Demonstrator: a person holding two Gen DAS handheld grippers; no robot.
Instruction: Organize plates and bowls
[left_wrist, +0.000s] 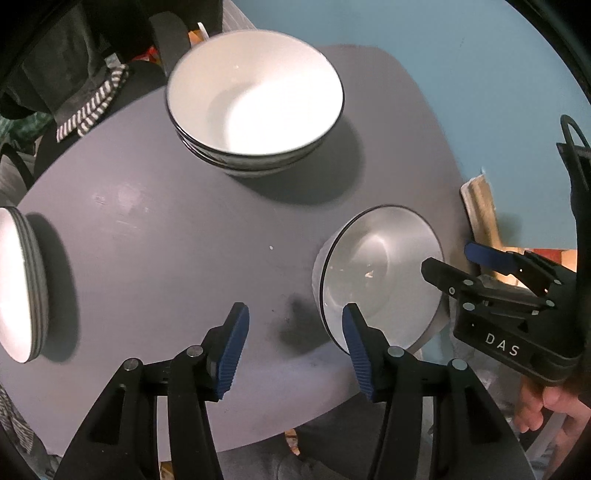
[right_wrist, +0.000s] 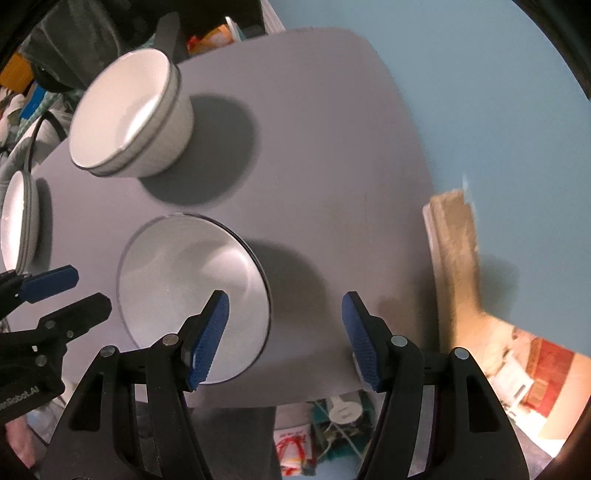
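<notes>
Item: single bowl (left_wrist: 376, 280), white glazed ware with a thin dark rim line, round, deep, smooth and glossy inside; stands alone on the worktop (left_wrist: 184, 229) near its front edge, apart from the other ware. Bowl stack (left_wrist: 255, 99): same pattern, nested, dark rims showing in bands; stands behind the single bowl, well apart. Plate stack (left_wrist: 18, 284): flat white discs with dark edges, far to the left of the single bowl at the worktop's side. Worktop: matt grey, rounded corners, a dark smudge just left of the single bowl. Left gripper (left_wrist: 295, 332): black frame, ribbed blue pads, jaws apart and empty, right pad over the single bowl's near-left rim. Right gripper (right_wrist: 286, 328): same build, jaws apart and empty, left pad over the single bowl's right rim, right pad outside it. Step in hand, by judgement: approach to the single bowl, pick-up not yet made. Next move likely calls for one pad inside the wall and one outside, a firm close on the slick rim, then a level lift towards the bowl stack.
</notes>
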